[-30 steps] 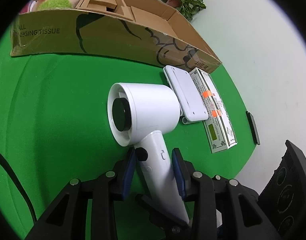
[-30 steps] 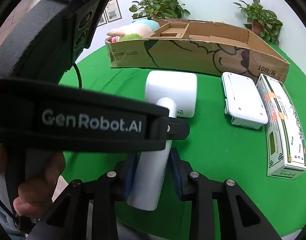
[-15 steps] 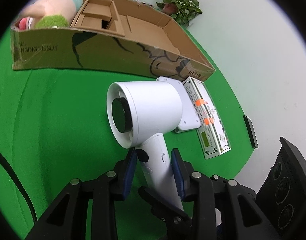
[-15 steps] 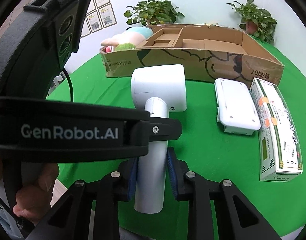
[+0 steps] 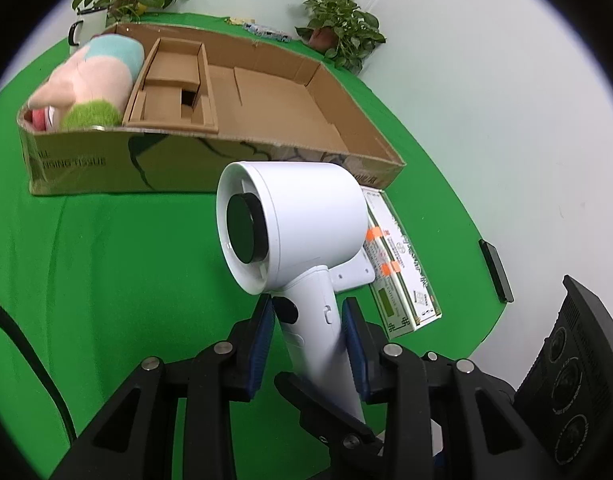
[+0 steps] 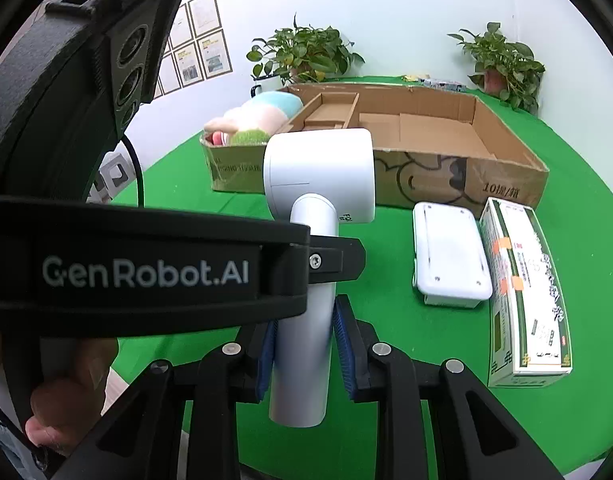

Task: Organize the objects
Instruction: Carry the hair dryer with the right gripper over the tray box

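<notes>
A white hair dryer (image 5: 290, 216) is held up above the green table by its handle. My left gripper (image 5: 308, 332) is shut on the handle just below the barrel. My right gripper (image 6: 304, 344) is shut on the same handle (image 6: 306, 320) lower down. The left gripper's body (image 6: 146, 264) crosses the right wrist view in front of the handle. A long open cardboard box (image 5: 266, 100) lies beyond, with a plush toy (image 5: 94, 76) in its left end and a cardboard insert (image 5: 174, 84) beside it.
A white flat case (image 6: 448, 256) and a green-and-white carton (image 6: 526, 292) lie on the green cloth (image 5: 106, 260) right of the dryer. A black phone (image 5: 495, 264) sits near the table's right edge. Potted plants (image 6: 306, 52) stand behind the box.
Both grippers have lifted the hair dryer off the table and raised it. The box interior shows more from above now.
</notes>
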The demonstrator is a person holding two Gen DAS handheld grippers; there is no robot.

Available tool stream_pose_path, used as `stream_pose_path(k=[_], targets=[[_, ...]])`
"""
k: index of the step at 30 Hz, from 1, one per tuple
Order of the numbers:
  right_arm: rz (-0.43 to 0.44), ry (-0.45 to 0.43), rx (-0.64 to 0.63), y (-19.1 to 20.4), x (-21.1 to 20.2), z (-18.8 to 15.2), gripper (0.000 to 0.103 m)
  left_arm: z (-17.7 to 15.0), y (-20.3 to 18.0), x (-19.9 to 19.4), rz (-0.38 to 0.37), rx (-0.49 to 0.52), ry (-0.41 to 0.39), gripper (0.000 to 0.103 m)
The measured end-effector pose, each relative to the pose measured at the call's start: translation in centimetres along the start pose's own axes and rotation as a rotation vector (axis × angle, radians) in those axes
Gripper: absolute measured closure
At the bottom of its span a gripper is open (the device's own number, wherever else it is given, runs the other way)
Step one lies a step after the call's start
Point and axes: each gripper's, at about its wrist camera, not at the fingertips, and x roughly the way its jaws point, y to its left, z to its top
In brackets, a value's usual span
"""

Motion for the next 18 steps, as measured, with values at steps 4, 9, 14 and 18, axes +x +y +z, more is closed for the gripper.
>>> stream_pose_path(k=[4,9,14,18], targets=[[-0.003,-0.02,-0.002,0.2,-0.6,0.6,0.078,0.5,-0.5,-0.4,0.002,0.01,-0.017,0.07],[-0.009,-0.04,-0.006,0.2,-0.9,1.3,0.078,0.8,-1.1,-0.8,-0.002,0.022,-0.035,0.071],[-0.015,-0.06,-0.003,0.4,-1.7,1.7,0.078,1.2,-1.7,-1.2,-0.003,0.036,-0.048,0.071],[-0.018,-0.078,0.003,0.3,-2.3,2.2,0.078,1.8,-2.2,-1.7,-0.004,0.048,-0.061,0.071]])
